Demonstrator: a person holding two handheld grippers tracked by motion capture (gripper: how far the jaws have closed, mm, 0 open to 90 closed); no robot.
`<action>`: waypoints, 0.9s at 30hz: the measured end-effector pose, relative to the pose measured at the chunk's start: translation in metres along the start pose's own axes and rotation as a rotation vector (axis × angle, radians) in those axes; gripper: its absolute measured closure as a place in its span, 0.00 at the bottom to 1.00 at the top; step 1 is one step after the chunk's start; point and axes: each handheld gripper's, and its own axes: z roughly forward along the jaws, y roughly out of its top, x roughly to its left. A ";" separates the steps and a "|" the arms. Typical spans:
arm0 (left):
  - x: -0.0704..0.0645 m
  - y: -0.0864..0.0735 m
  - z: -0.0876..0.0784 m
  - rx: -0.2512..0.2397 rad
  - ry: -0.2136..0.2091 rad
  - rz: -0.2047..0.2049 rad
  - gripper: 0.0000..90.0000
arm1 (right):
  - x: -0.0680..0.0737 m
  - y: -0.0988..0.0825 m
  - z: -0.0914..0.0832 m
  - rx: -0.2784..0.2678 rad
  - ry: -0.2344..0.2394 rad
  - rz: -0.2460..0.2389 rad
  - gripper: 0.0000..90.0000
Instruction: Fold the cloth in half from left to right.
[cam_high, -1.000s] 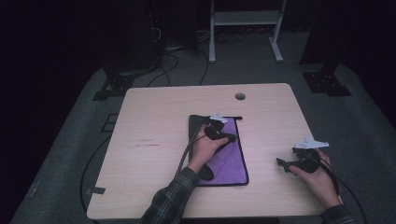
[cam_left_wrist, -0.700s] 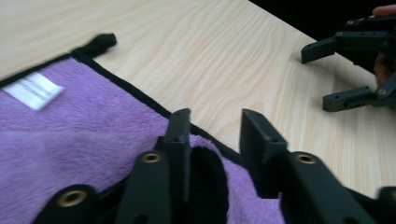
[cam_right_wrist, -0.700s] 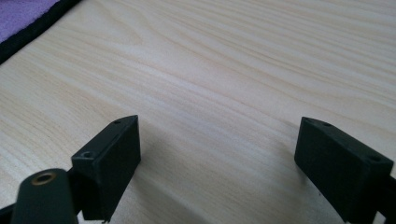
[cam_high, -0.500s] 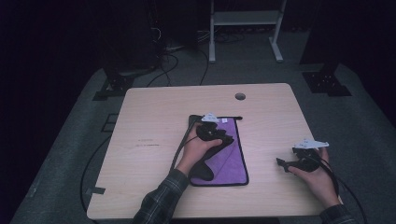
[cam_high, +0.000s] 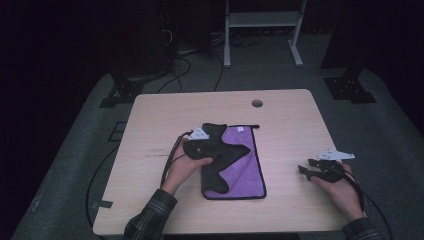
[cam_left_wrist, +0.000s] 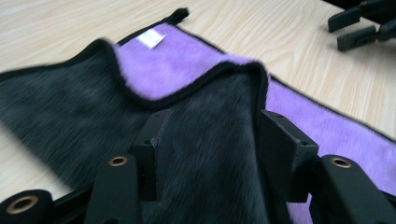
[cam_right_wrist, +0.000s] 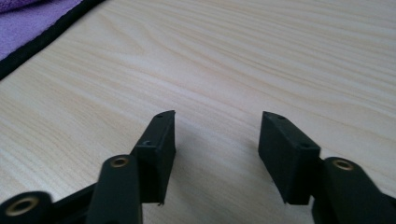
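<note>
Cloth lies mid-desk, purple face up, dark flap folded over it. Left gripper fingers have just been opening; the flap sits between them, pads not pressing. Risk: flap drags back with the fingers and undoes the fold. Right gripper has just been closing, fingers parted, holding nothing, over bare desk right of the cloth.
</note>
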 end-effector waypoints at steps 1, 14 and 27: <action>0.001 -0.003 -0.004 0.009 0.012 0.004 0.49 | 0.000 0.000 0.000 -0.001 -0.001 0.002 0.57; 0.014 -0.049 -0.044 0.052 0.116 -0.022 0.39 | -0.003 0.005 0.004 -0.023 0.032 0.026 0.71; 0.026 -0.079 -0.063 0.107 0.170 -0.006 0.27 | 0.006 0.029 0.009 -0.046 0.086 0.009 0.68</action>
